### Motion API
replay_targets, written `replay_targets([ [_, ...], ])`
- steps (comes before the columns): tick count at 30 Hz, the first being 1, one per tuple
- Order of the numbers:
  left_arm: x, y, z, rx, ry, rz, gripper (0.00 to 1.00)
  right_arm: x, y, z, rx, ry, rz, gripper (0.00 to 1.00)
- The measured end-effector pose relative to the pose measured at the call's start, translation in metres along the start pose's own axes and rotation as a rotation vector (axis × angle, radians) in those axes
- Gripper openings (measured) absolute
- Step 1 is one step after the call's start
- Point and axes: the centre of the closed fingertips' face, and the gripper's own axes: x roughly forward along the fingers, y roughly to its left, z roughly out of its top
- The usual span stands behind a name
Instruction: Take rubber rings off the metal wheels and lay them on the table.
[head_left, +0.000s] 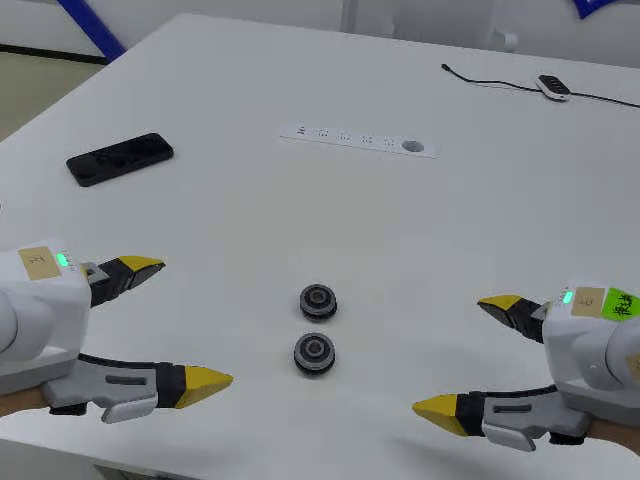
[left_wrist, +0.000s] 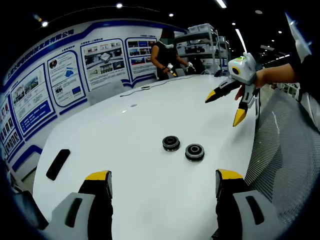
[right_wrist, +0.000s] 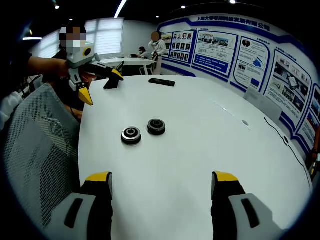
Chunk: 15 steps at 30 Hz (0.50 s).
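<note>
Two small metal wheels with black rubber rings lie on the white table (head_left: 250, 210), one wheel (head_left: 318, 301) just behind the other wheel (head_left: 314, 352). My left gripper (head_left: 185, 322) is open at the left, a hand's width from them, with nothing between its yellow-tipped jaws. My right gripper (head_left: 468, 356) stands open at the right, also apart from them. In the left gripper view both wheels (left_wrist: 171, 143) (left_wrist: 194, 152) lie ahead, with the right gripper (left_wrist: 225, 108) beyond. In the right gripper view the wheels (right_wrist: 131, 135) (right_wrist: 156, 126) lie ahead and the left gripper (right_wrist: 102, 85) is far left.
A black phone (head_left: 120, 158) lies at the back left. A white power strip (head_left: 357, 140) sits beyond the wheels. A cable with a small remote-like device (head_left: 551, 86) runs along the far right. A mesh chair back (right_wrist: 35, 150) stands by the table's near edge. People stand in the background.
</note>
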Motion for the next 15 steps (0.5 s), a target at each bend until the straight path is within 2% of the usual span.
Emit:
replay_targets([
  [9,0.0047,0.0005,0.0,-0.002,0.001,-0.009,0.87,0.0017,0.0013,0.002,0.037,-0.021,-0.004,0.81],
  [15,0.0094,0.0029,0.0013,0.0,0.003,-0.019,0.86,0.0006,-0.0045,0.0,0.049,-0.016,-0.016,0.8],
])
